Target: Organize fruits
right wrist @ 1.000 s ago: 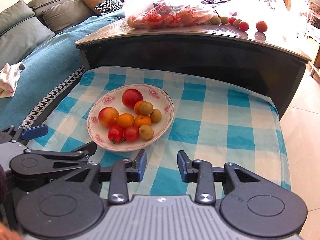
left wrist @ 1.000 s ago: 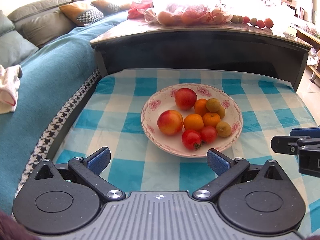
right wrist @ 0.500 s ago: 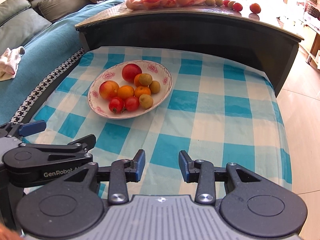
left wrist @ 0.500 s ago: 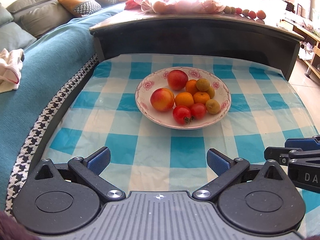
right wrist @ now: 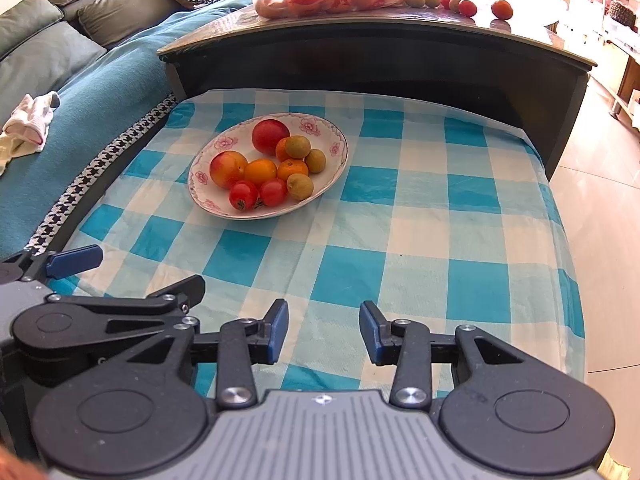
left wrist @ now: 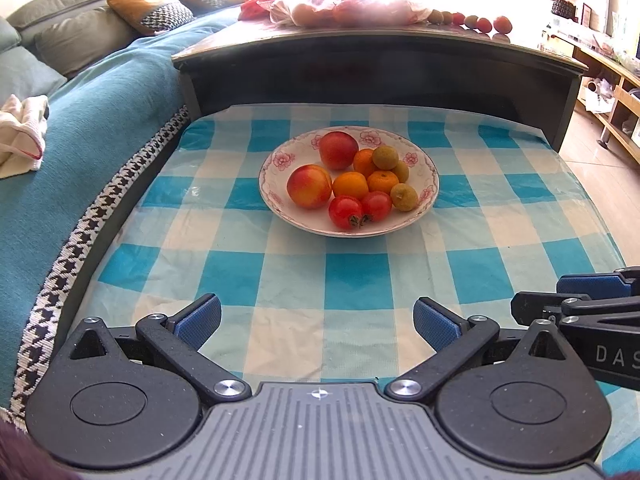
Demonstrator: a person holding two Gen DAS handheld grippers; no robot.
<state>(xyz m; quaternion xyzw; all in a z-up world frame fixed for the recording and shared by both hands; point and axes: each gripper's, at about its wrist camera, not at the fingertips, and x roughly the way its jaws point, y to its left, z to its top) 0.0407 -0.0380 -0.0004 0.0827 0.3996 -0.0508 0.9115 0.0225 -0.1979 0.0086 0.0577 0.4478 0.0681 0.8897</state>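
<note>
Both claws empty and low over the checked cloth (left wrist: 356, 280): left claw (left wrist: 317, 322) spread wide, right claw (right wrist: 323, 330) narrower, jaws opening, nothing between. Ahead and well apart, nearer the left claw: flowered plate (left wrist: 280, 160) piled with peaches, oranges, tomatoes, small brown-green fruits. Farther, on the dark counter (right wrist: 380, 24): bagged and loose fruit.

**Black Linkages, Blue Pads**

The left gripper (left wrist: 317, 322) was built of matte black linkage arms on two round black housings, with silver pivot screws and blue fingertip pads (left wrist: 199, 317). A ribbed grey plate with a small cross mark filled the lower centre. The right gripper (right wrist: 323, 330) matched it. White lettering "DAS" showed at the right edge of the left wrist view.
</note>
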